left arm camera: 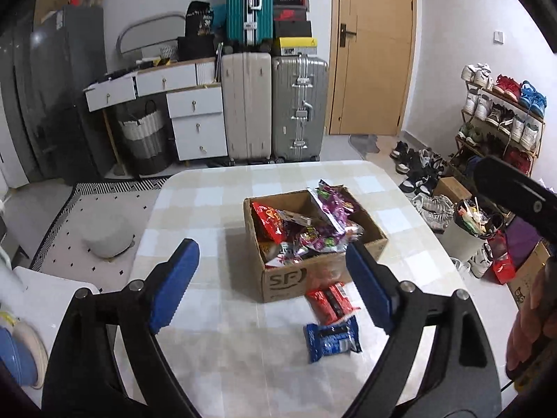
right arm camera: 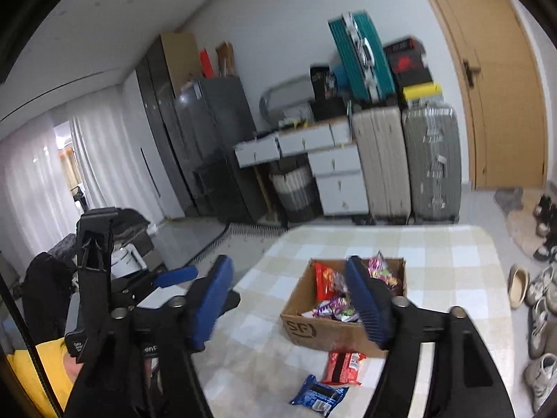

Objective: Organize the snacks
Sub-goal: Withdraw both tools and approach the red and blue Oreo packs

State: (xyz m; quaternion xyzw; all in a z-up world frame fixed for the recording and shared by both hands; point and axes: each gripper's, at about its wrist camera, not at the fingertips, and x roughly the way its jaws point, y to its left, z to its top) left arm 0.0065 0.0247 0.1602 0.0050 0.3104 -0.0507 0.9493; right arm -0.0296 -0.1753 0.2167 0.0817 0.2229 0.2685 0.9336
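- Over on the left, the left claw (left arm camera: 269,284) hangs above the near part of the counter (left arm camera: 209,216), its blue pads spread wide with nothing between them, nothing gripped.
- Past it, the checked counter carries an open cardboard box (left arm camera: 296,278), standing about mid-counter and printed with letters on its near wall.
- That box is heaped with snack packets (left arm camera: 306,233): a red bag (left arm camera: 268,223) against its left wall, a purple bag (left arm camera: 336,202) leaning up over the far right rim.
- Just in front of the box's near right corner lies a red packet (left arm camera: 329,301), flat on the counter and touching or nearly touching the box wall.
- Nearer still, toward the near edge, a blue packet (left arm camera: 332,343) lies flat, just beside the red one.
- And on the right, the right claw (right arm camera: 289,299) is up above the counter too, jaws wide apart and empty, its right pad crossing in front of the box in its own view.
- Both loose packets sit below the claws, untouched by either.
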